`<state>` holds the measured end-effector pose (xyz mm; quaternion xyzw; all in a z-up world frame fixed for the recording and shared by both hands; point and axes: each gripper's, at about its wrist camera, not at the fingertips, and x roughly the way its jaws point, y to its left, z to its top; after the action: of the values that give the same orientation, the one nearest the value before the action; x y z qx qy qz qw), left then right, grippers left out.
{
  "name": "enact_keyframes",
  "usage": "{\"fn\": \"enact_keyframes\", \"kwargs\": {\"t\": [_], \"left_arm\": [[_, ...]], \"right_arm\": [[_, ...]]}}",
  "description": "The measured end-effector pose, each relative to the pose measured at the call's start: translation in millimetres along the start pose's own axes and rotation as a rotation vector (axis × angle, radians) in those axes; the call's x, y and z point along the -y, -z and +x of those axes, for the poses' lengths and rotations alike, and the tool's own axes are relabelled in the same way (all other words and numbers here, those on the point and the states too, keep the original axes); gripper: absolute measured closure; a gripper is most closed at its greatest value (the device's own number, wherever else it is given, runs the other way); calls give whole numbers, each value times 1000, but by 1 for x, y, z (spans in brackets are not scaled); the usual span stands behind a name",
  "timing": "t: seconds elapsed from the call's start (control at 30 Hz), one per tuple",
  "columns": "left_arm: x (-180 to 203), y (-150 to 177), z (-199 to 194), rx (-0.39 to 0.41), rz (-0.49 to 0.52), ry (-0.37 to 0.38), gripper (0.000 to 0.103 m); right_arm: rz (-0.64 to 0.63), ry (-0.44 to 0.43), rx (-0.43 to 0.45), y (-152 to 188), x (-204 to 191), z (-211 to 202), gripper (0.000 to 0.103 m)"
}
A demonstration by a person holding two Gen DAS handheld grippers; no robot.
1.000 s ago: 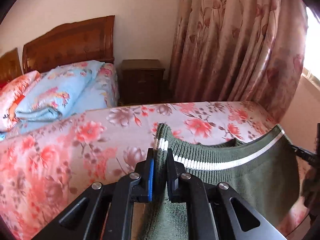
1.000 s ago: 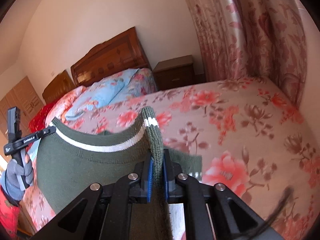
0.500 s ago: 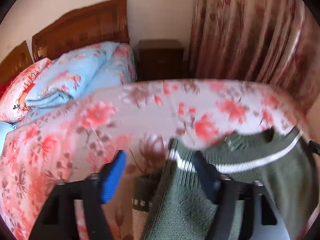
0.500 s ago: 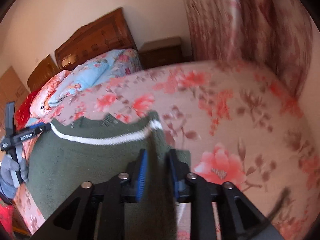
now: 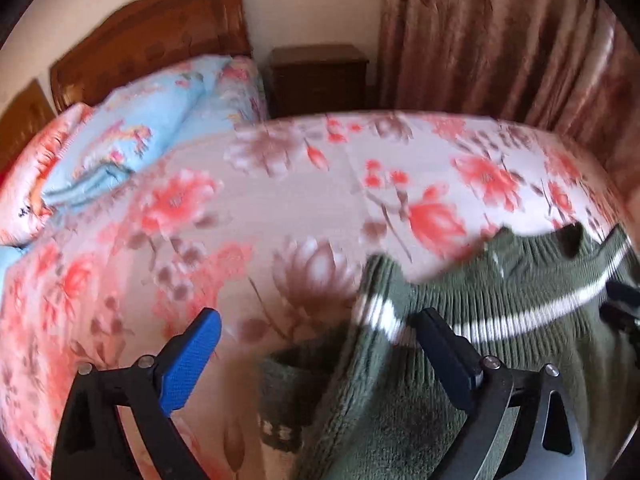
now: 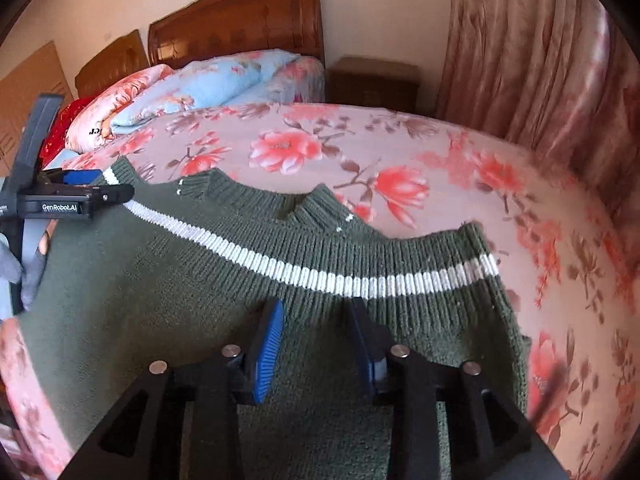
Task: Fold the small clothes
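Note:
A small dark green knit sweater with a white stripe across its ribbed hem lies spread on the floral bed; it also shows in the left wrist view. My right gripper is open just above the sweater's middle, holding nothing. My left gripper is open wide at the sweater's left corner, the hem lying between the jaws and against the right finger. The left gripper also shows in the right wrist view at the sweater's far left corner.
The bed has a pink floral sheet. A folded blue quilt and pillows lie at its head by the wooden headboard. A dark nightstand and floral curtains stand beyond the bed.
Both grippers have let go of the sweater's hem and opened. The sweater, held up a second ago, has dropped flat onto the bed.

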<state>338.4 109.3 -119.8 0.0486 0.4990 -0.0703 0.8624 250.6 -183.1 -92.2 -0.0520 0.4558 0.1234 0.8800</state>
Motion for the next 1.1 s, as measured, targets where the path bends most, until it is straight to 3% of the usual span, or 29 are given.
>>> {"fn": "enact_keyframes", "kwargs": {"t": [0.17,0.5,0.67,0.73,0.77,0.87,0.93,1.03,1.1], "left_arm": [[-18,13,-1,-22,-92,97,0],[-10,68,-35,16,-114,52,0],[-16,73,-57,112,-169,-50,0],[-20,77,-84,206,-223,-101,0],[-20,81,-100,257,-241,-108,0],[-9,98,-147,405,-281,-70,0],[7,106,-158,446,-280,-2,0],[34,98,-141,373,-197,69,0],[43,90,-119,273,-180,104,0]], "right_arm": [[-11,-25,-17,4,0,-4,68],[-12,-163,-27,30,-3,-21,66],[-6,-190,-9,33,-3,-27,66],[64,-255,10,32,12,-37,66],[118,-265,61,34,23,-49,66],[214,-236,202,45,47,-82,66],[194,-201,227,47,47,-89,64],[93,-199,132,40,22,-73,47],[4,-166,82,34,-3,-58,48]]}}
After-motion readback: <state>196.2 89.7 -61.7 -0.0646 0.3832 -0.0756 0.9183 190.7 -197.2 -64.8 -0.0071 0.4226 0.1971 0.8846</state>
